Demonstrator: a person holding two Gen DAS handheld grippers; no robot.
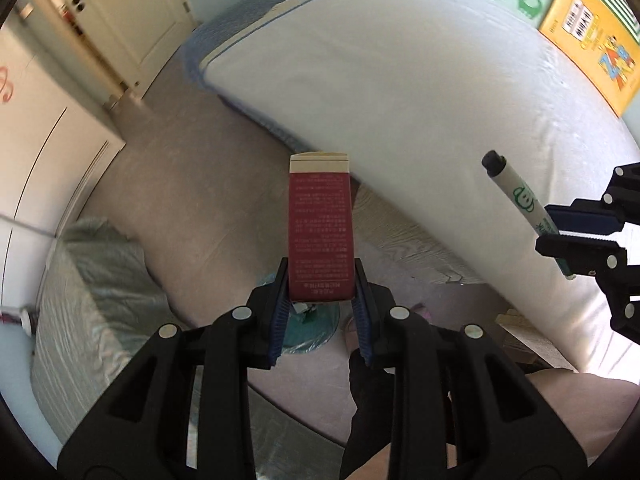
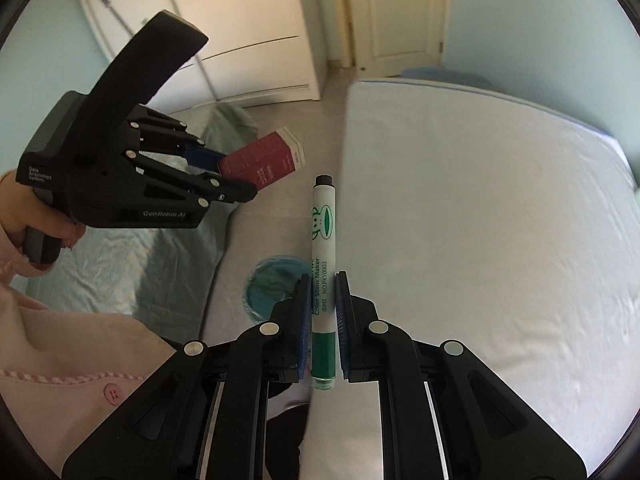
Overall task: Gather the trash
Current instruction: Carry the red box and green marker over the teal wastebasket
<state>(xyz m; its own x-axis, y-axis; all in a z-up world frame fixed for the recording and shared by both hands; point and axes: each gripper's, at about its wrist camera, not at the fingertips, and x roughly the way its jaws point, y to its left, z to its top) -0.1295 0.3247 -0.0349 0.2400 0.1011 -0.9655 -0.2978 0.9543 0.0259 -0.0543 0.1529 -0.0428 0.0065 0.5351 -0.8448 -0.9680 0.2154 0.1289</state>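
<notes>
My left gripper (image 1: pixel 320 280) is shut on a dark red carton box (image 1: pixel 320 232) with a cream top, held upright in the air over the floor. It also shows in the right wrist view (image 2: pixel 262 160), at the left gripper's tips (image 2: pixel 236 178). My right gripper (image 2: pixel 323 280) is shut on a white and green marker pen (image 2: pixel 323 240) with a black cap, pointing forward. The pen (image 1: pixel 516 196) and right gripper (image 1: pixel 560 232) show at the right of the left wrist view. A teal-lined trash bin (image 2: pixel 272 284) stands on the floor below both grippers, also seen under the box (image 1: pixel 308 328).
A white mattress (image 2: pixel 480 220) fills the right side. A pale green quilt (image 2: pixel 132 264) lies at the left. White wardrobe (image 2: pixel 240 32) and door (image 2: pixel 396 12) stand at the back. Children's books (image 1: pixel 592 28) lean by the mattress. Grey floor (image 2: pixel 280 216) runs between.
</notes>
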